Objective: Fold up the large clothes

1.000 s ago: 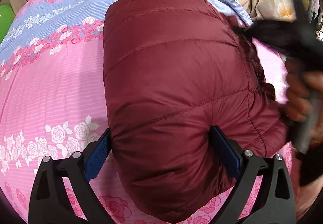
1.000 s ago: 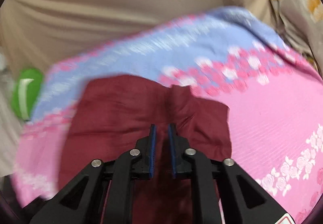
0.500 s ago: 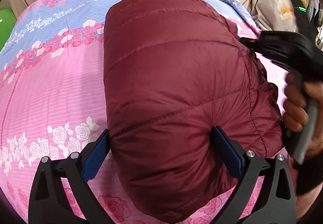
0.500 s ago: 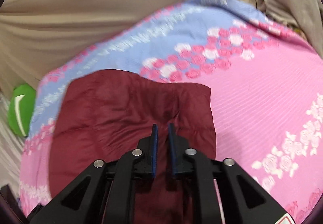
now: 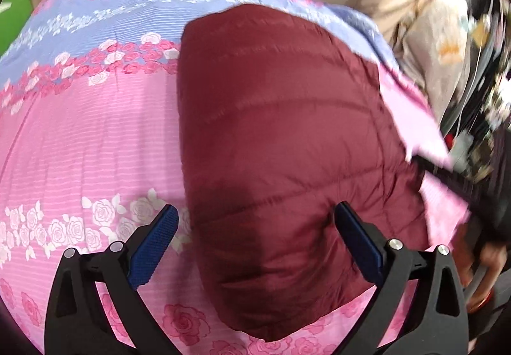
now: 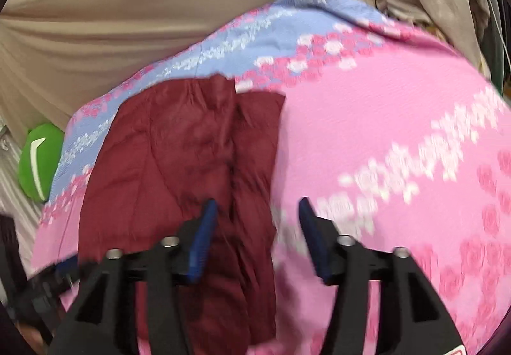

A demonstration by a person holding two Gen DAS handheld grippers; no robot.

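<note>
The right gripper (image 6: pixel 258 227) has just let go: a second ago its jaws were pinched nearly together over the dark red fabric, and they have just been opening, so that they now stand apart with nothing pressed between the blue pads. The right-hand edge of the jacket (image 6: pixel 179 169) runs up between them, maroon cloth on one side and pink bedspread (image 6: pixel 367 137) on the other. In the left wrist view this gripper has dropped back from the jacket's right side toward the bed's right edge, where it shows only as a dark blur with the person's hand (image 5: pixel 482 265) below it.

The left gripper (image 5: pixel 255 236) is much as before, jaws spread wide around the near end of the jacket (image 5: pixel 278 131); the right pad lies against the puffed fabric, the left pad stands just clear of it over the bedspread (image 5: pixel 80 137).

The jacket is a quilted, padded garment with a slight sheen, stitched in curved channels, folded into a plump rounded bundle. It lies on the bed, reaching from near the front edge up to the blue band at the far edge. The bedspread is a finely ribbed cotton, pink with white and deep-pink roses, and pale blue along the far edge. Behind hangs smooth beige cloth (image 6: pixel 143 13); a green object (image 6: pixel 38 160) sits off the bed's far left corner.
</note>
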